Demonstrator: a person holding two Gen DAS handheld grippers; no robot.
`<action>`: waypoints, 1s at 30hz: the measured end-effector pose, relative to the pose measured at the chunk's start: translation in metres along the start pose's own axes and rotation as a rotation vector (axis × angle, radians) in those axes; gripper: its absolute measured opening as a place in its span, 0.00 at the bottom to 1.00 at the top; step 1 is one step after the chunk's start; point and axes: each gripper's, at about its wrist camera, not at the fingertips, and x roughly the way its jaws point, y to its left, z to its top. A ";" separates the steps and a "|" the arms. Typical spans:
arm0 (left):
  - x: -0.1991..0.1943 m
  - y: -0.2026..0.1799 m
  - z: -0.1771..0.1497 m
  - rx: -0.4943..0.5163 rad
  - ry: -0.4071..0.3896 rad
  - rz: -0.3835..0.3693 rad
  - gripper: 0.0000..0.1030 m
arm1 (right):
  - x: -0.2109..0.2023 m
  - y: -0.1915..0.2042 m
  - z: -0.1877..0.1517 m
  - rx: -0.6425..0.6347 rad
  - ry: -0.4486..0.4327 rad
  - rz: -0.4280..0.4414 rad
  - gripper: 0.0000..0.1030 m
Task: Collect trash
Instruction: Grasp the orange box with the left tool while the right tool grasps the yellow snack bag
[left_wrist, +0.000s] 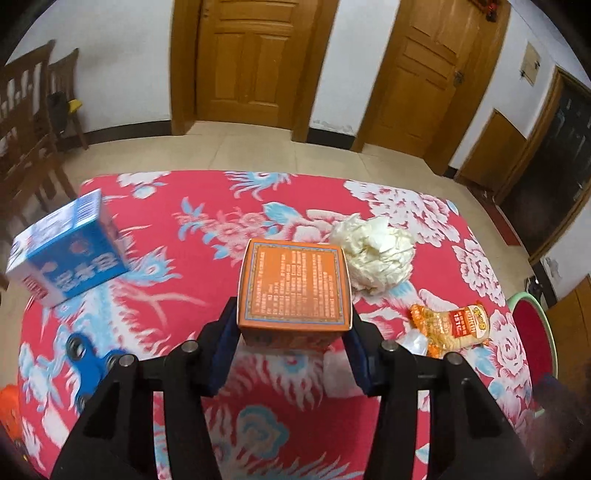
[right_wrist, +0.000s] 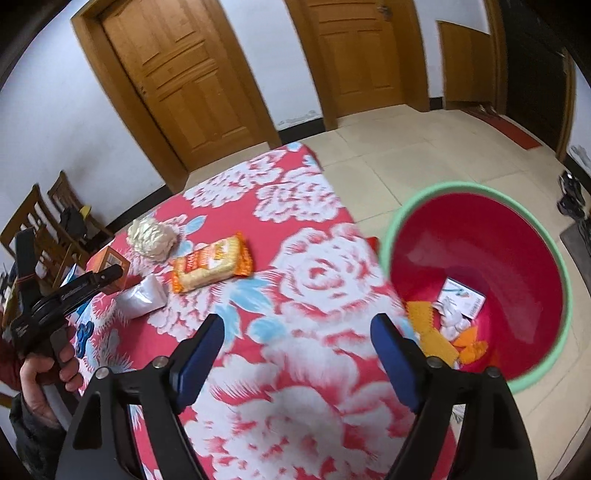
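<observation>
My left gripper is shut on an orange box and holds it above the red floral tablecloth. The box also shows in the right wrist view. A crumpled white paper ball lies just right of the box. An orange and yellow snack packet lies at the right, beside a white plastic wrapper. A blue box sits at the left edge. My right gripper is open and empty over the table's right side, next to the red bin, which holds several scraps.
The bin has a green rim and stands on the tiled floor off the table's right edge. A blue fidget spinner lies on the cloth. Wooden chairs stand at the left; two wooden doors are behind.
</observation>
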 end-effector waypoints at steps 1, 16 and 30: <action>-0.001 0.003 -0.002 -0.008 -0.005 0.007 0.51 | 0.004 0.004 0.002 -0.008 0.005 0.009 0.84; -0.003 0.022 -0.015 -0.043 -0.060 0.072 0.51 | 0.067 0.072 0.025 -0.154 0.056 0.015 0.96; 0.000 0.019 -0.019 -0.042 -0.051 0.050 0.51 | 0.104 0.089 0.030 -0.237 0.048 -0.098 0.97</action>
